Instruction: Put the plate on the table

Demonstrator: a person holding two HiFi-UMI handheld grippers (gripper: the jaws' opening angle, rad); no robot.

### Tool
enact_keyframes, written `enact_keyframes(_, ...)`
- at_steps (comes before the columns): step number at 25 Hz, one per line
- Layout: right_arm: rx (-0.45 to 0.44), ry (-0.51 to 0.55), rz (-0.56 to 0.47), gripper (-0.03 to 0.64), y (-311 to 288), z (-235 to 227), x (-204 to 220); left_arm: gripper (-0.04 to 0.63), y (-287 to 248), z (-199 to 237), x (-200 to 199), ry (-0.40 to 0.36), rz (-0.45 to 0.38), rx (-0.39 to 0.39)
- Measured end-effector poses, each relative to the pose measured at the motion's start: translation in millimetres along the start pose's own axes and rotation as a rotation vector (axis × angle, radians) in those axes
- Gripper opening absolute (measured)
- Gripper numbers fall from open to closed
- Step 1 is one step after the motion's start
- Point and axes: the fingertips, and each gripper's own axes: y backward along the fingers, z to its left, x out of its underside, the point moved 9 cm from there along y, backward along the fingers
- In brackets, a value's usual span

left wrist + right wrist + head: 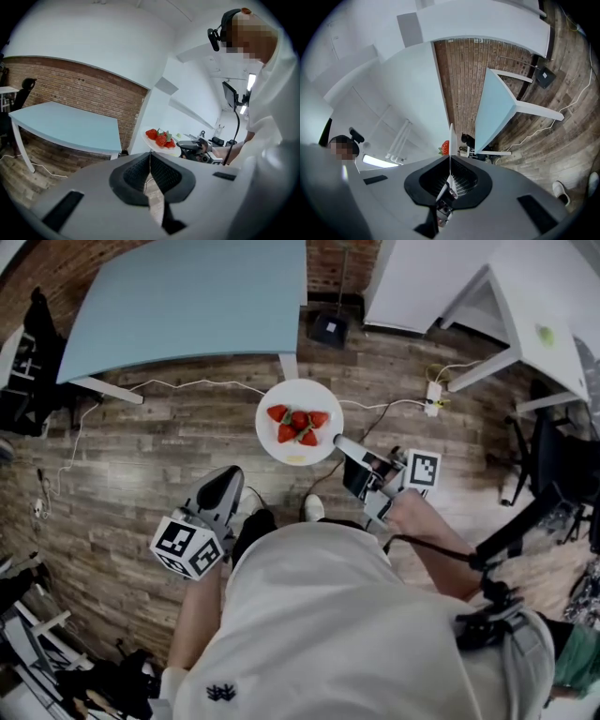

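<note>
Wood-plank floor (169, 456) below a brick wall (84, 93), pale blue table (187, 296) at the far side. Holds a white plate (300, 395) of strawberries (298, 423) in the air over the floor, just short of the table. Right gripper (342, 444) clamped on the plate's near rim, plate edge-on between the pads. Left gripper (225, 486) pressed closed, empty. Black-and-white square markers (424, 470) on both gripper cubes. Small dark emblem (221, 693) on the shirt (319, 615) hem, perhaps a logo, too small to read.
</note>
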Motion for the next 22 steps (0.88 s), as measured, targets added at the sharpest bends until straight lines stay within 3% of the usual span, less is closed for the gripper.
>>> enact_keyframes(10, 0.036, 0.03, -0.021, 0.015, -41, -10, -17, 0.0, 1, 58, -3, 0.018, 0.018, 0.041)
enact_keyframes(15, 0.069, 0.05, -0.063, 0.015, -92, -13, -19, 0.0, 4, 127, -16, 0.014, 0.018, 0.079)
enact_keyframes(22, 0.056, 0.043, -0.097, 0.015, -193, -16, -26, 0.0, 6, 221, -66, -0.009, -0.022, 0.133)
